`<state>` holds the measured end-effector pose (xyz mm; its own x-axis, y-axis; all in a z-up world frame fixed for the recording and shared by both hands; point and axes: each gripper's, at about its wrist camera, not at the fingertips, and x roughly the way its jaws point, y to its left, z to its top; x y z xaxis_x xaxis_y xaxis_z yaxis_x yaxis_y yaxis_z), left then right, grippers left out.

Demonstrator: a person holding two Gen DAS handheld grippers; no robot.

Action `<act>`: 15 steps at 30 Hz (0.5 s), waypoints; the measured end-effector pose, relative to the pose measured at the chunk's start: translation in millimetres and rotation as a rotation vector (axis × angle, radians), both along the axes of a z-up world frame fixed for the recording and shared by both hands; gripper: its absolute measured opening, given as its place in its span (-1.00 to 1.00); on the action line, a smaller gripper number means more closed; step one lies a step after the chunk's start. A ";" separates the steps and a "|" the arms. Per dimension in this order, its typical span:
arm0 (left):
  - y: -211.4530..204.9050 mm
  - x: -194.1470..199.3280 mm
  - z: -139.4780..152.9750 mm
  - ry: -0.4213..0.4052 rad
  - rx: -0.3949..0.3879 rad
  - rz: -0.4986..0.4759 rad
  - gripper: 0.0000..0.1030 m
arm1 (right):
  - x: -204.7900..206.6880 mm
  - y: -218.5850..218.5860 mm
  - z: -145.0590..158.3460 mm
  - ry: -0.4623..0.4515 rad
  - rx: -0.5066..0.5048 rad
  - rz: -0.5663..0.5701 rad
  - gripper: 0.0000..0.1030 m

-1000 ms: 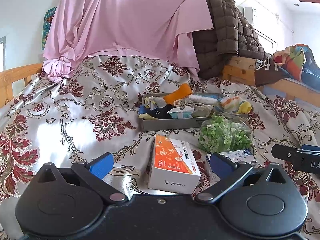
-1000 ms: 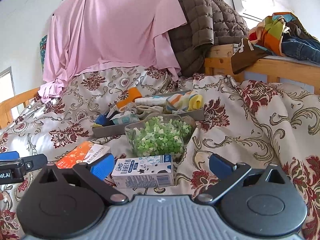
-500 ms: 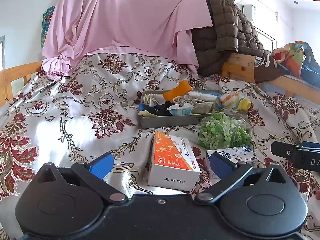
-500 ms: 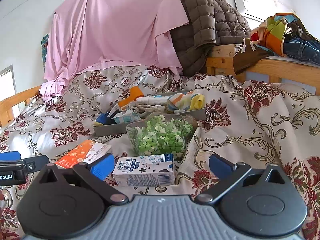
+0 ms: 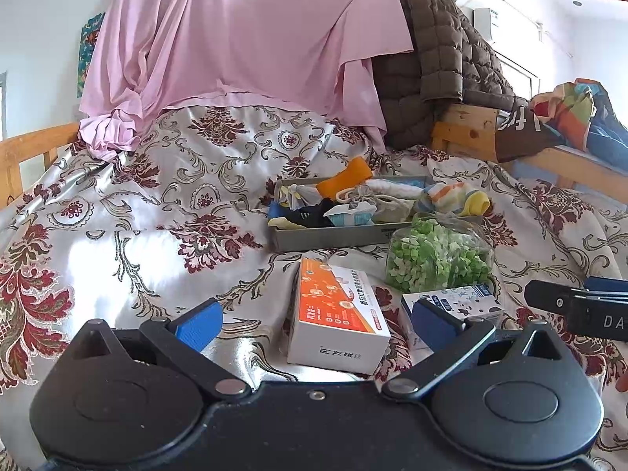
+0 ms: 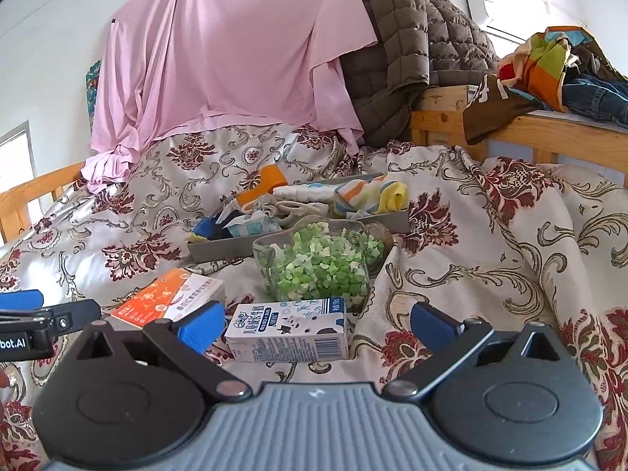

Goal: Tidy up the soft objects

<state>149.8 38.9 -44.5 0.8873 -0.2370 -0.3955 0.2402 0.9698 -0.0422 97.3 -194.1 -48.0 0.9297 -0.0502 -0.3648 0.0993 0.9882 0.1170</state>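
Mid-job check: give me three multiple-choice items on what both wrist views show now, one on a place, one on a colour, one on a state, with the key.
1. Where is the milk carton?
A. inside the grey tray
B. on the bedspread, just ahead of the right gripper
C. on the wooden bed rail

2. What colour are the pieces in the clear bag?
A. green
B. red
C. purple

3. How do the two grippers stand?
A. both shut on socks
B. left shut, right open
C. both open, holding nothing

Key: 1 B, the carton lies between the right gripper's spread fingers, nearer than the grey tray. 2 A, green bits fill the bag. 3 C, the left gripper and the right one each show wide-apart blue pads.
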 end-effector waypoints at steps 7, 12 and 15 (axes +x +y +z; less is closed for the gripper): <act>0.0 -0.2 0.3 0.000 0.000 0.001 0.99 | 0.3 -1.5 -0.1 0.002 -0.001 0.003 1.00; 0.0 -0.2 0.4 0.000 0.000 0.000 0.99 | 0.2 -1.3 -0.2 0.002 -0.001 0.003 1.00; -0.2 -0.1 0.6 0.000 -0.001 0.000 0.99 | 0.2 -1.4 -0.2 0.002 -0.001 0.003 1.00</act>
<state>149.6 38.7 -43.9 0.8872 -0.2375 -0.3957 0.2402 0.9698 -0.0436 97.5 -195.4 -48.2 0.9292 -0.0480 -0.3665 0.0968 0.9885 0.1160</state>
